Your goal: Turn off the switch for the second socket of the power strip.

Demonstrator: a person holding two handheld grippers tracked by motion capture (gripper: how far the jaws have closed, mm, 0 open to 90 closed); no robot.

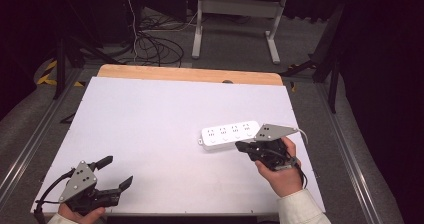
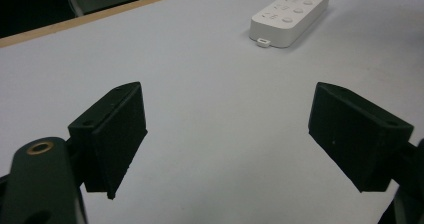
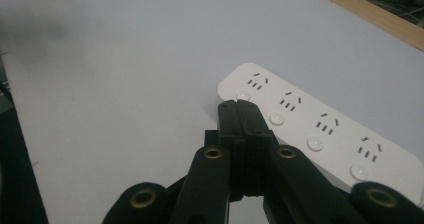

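four switch buttons line the power strip (image 3: 320,129); right gripper (image 3: 239,109), jaws shut empty, should press squarely; left gripper (image 2: 227,139) gapes empty.

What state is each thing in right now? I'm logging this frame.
Power strip: flat on the table, sockets up, nothing plugged in.
Left gripper: open, empty, resting near the table's front edge.
Right gripper: shut, empty, jaws pressed together beside the strip.
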